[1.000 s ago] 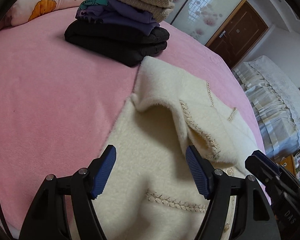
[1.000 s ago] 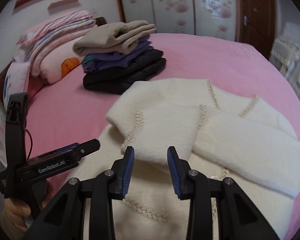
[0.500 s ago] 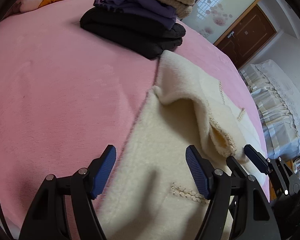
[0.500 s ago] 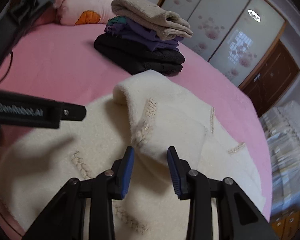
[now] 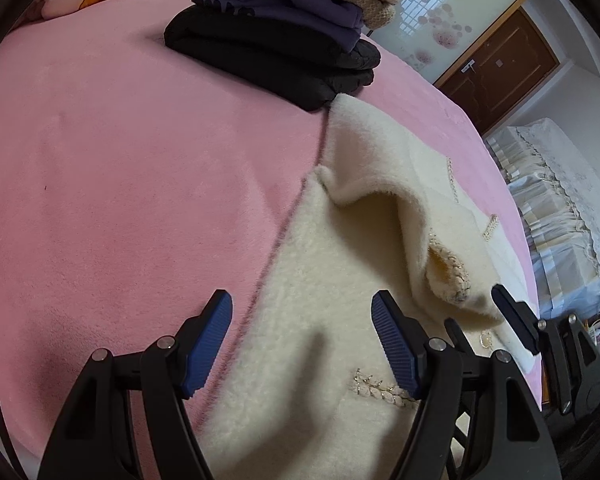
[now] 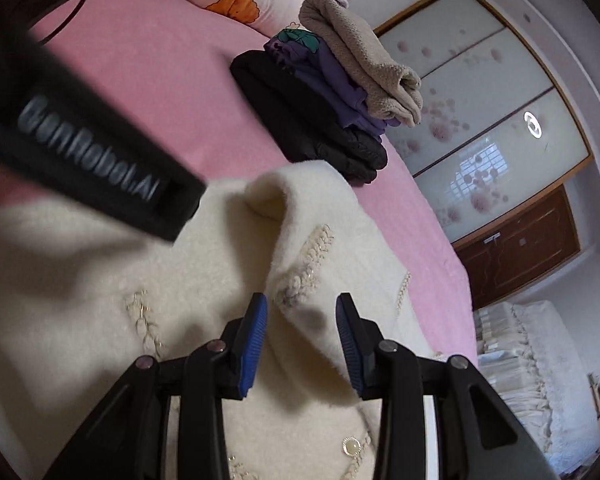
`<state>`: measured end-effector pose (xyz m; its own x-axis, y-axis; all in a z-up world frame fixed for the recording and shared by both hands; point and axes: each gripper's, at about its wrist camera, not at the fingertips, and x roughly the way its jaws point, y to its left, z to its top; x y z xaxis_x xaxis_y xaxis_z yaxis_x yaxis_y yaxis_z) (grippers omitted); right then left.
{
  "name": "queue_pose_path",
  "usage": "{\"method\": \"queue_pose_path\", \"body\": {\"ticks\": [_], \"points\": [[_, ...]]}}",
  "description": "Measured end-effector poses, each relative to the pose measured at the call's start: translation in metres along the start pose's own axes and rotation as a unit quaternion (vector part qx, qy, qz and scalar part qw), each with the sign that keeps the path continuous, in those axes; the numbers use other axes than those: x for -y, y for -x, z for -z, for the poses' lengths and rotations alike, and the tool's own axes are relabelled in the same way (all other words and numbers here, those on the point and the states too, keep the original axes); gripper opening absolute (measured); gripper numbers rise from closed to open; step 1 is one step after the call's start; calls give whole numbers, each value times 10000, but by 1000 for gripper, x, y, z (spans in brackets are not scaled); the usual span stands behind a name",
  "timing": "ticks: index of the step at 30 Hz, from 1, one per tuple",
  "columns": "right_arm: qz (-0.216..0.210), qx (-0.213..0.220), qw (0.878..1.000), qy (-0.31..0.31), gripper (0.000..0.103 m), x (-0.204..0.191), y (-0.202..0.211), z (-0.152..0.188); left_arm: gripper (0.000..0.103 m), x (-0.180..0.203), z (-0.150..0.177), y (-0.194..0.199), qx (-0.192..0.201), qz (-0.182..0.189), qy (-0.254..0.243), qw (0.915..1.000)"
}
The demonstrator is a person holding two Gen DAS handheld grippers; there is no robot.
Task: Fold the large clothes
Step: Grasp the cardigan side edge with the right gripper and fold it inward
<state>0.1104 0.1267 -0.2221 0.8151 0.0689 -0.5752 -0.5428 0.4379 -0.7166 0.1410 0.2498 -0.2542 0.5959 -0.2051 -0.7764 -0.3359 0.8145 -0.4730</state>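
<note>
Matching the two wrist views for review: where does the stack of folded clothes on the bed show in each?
Left wrist: stack of folded clothes at top centre, beyond the cream coat.
Right wrist: stack upper centre, tilted, past the coat's folded sleeve.
Shared landmark: brown wooden door.

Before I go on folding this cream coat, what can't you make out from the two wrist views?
- Coat hem: cut off by the bottom edge, both views, behind the gripper frames.
- Right gripper: whether its pads touch the sleeve cuff between them; the view is blurred.
- Left gripper, right view: only its blurred body; fingers out of frame.
- Pile top: cut by the left view's upper edge.
</note>
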Motion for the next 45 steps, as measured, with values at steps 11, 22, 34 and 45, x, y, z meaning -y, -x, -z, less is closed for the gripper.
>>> {"method": "queue_pose_path", "body": {"ticks": [11, 22, 34, 45], "points": [[423, -180, 9989, 70, 36, 3, -27, 5, 71, -6, -4, -2, 25, -148, 110, 9998], [435, 150, 9549, -2933, 9, 174, -22, 11, 71, 18, -11, -17, -25, -176, -181, 9997], [-1040, -1859, 7704, -6009, 19, 188, -61, 234, 72, 69, -42, -74, 35, -672, -773, 9947], [-1173, -1622, 7511, -6291, 33, 245, -89, 251, 72, 60, -65, -92, -223, -730, -646, 9950]]}}
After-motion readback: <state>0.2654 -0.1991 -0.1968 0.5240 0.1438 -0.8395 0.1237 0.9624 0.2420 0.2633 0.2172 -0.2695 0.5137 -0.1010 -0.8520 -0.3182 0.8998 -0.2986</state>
